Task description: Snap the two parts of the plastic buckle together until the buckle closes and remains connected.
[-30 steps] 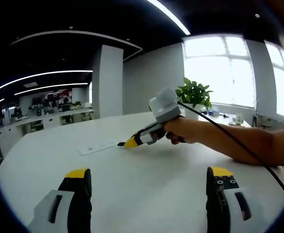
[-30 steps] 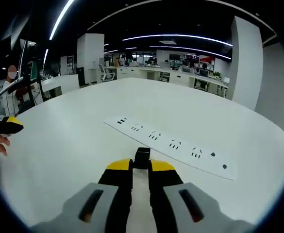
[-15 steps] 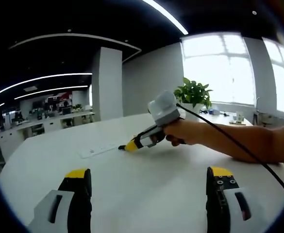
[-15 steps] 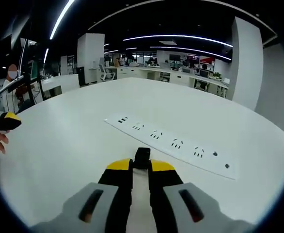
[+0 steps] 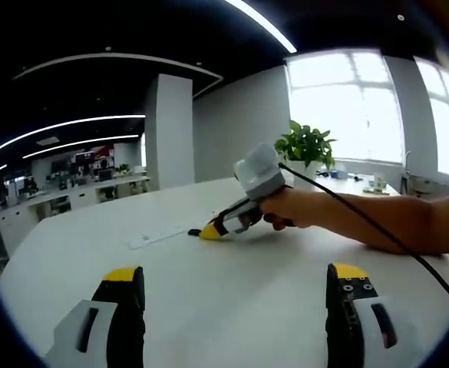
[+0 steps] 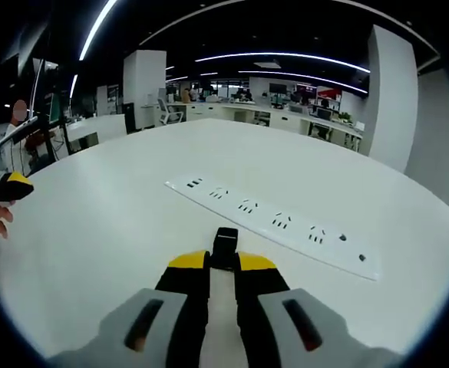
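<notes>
In the right gripper view my right gripper is shut on a small black buckle part, which sticks out past the yellow tips just above the white table. In the left gripper view that same right gripper is held by a hand low over the table, with a bit of the black part at its tip. My left gripper stands wide open nearer the camera, with nothing between its jaws. At the left edge of the right gripper view, my left gripper peeks in.
A long white power strip lies on the table just beyond the right gripper, also visible as the power strip in the left gripper view. A potted plant stands at the table's far side. A black cable trails from the right gripper along the arm.
The right gripper with the black part has shifted slightly over the table near the power strip. The left gripper stays wide open.
</notes>
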The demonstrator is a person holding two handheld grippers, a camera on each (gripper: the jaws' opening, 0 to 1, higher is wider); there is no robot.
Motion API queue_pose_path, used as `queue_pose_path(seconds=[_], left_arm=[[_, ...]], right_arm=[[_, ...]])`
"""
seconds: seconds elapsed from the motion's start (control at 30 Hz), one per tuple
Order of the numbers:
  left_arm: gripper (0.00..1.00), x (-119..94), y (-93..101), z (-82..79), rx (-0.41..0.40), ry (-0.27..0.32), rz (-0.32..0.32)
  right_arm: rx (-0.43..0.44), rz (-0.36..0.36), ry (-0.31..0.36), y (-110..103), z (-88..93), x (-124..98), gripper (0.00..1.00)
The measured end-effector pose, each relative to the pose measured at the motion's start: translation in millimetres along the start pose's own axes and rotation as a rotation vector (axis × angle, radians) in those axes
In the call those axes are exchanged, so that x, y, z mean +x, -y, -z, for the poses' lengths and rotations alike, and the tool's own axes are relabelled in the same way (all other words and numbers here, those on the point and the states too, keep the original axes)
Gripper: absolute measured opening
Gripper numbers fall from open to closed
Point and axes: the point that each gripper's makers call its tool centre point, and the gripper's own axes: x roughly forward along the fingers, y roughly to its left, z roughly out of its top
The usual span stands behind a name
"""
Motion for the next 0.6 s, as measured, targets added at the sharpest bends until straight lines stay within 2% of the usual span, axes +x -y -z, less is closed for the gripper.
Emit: queue_pose_path(seconds=[0.57,0.6], left_arm=[[0.99,-0.1,0.1,1.2,0.0,-0.002,0.003],[0.99,-0.1,0.0,1.2,0.0,-0.002,0.003]], right_arm=[[-0.047,-0.006,0.0,-0.7,-2.2,0.0,0.12],[-0.05,-0.008,0.003,-0.6,-2.7,0.2,0.16]])
